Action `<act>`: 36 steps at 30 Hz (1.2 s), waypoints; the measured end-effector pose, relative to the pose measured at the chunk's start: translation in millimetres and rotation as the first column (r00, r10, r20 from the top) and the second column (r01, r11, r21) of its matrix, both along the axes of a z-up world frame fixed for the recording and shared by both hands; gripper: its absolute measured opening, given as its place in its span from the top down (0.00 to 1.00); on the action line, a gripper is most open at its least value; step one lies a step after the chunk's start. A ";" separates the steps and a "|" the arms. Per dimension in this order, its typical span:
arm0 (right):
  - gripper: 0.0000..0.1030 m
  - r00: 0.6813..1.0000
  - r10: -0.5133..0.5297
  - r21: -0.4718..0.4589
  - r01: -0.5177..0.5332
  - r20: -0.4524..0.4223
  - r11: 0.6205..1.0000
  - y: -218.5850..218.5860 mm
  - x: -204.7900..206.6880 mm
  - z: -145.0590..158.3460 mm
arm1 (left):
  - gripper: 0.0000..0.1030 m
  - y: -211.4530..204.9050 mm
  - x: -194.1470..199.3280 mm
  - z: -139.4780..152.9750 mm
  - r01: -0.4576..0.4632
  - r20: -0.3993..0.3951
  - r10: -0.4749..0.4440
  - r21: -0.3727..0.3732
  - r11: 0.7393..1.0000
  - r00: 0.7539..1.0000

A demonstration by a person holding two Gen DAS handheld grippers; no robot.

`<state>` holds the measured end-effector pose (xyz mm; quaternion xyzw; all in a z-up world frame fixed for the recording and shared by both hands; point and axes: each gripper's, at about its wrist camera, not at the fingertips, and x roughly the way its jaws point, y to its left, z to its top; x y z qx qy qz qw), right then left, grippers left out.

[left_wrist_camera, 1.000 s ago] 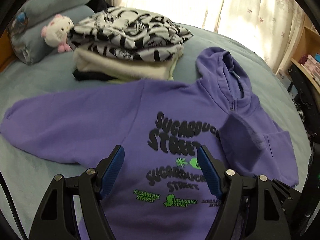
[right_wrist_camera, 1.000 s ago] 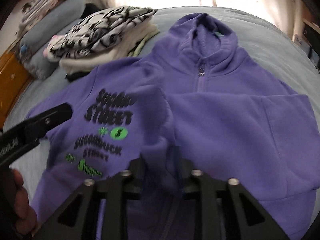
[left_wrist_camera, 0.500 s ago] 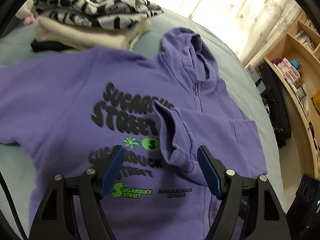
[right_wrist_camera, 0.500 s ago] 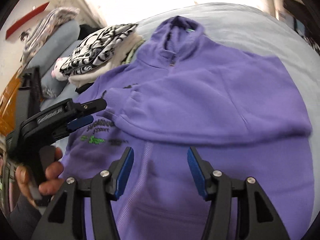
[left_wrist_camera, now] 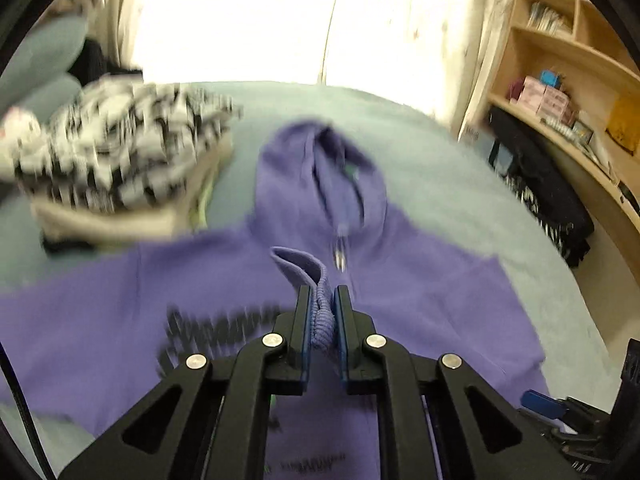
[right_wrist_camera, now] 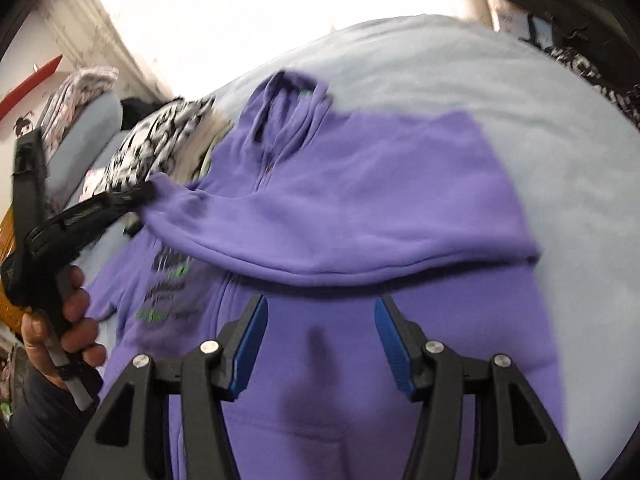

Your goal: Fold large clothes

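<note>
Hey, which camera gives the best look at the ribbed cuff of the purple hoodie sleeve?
The left wrist view: the purple ribbed cuff sits close up, pinched in the left gripper. The right wrist view shows the folded sleeve crossing the purple hoodie, but its cuff end is small and blurred at the left gripper.

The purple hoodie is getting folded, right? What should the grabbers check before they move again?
1. Left gripper jaws shut on the sleeve cuff: ok.
2. Right gripper jaws open and holding nothing, over the purple hoodie: ok.
3. Sleeve lies across the chest: ok.
4. Stack of folded clothes sits apart from the hood: ok.
5. Other sleeve folded in: cannot tell.
6. Picture sharp enough to judge wrinkles: not ok, blurred.
</note>
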<state>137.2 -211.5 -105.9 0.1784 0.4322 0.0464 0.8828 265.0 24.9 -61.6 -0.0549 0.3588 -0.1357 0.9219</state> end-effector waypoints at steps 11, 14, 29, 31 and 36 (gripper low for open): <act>0.46 0.994 -0.103 -0.068 0.100 -0.044 0.993 -62.9 15.1 -0.6 | 0.76 42.2 13.8 -93.9 -0.091 -0.254 0.107 0.076 0.993 0.961; 0.38 0.994 -0.109 -0.054 0.107 -0.030 0.993 -80.5 26.9 6.1 | 0.29 45.6 18.7 -76.8 -0.103 -0.238 0.107 0.028 0.994 0.965; 0.90 0.972 -0.155 -0.013 0.155 -0.176 0.988 -142.1 150.4 -47.7 | 0.93 31.4 67.3 -90.4 -0.079 -0.270 0.098 0.082 0.994 0.958; 0.91 0.975 -0.184 -0.034 0.182 -0.123 0.983 -141.5 145.9 -38.2 | 0.94 30.9 71.7 -84.1 -0.086 -0.243 0.099 0.066 0.994 0.965; 0.91 0.958 -0.269 -0.065 0.264 -0.098 0.962 -145.7 139.6 -48.4 | 0.94 25.9 83.6 -90.9 -0.118 -0.223 0.141 0.110 0.987 0.965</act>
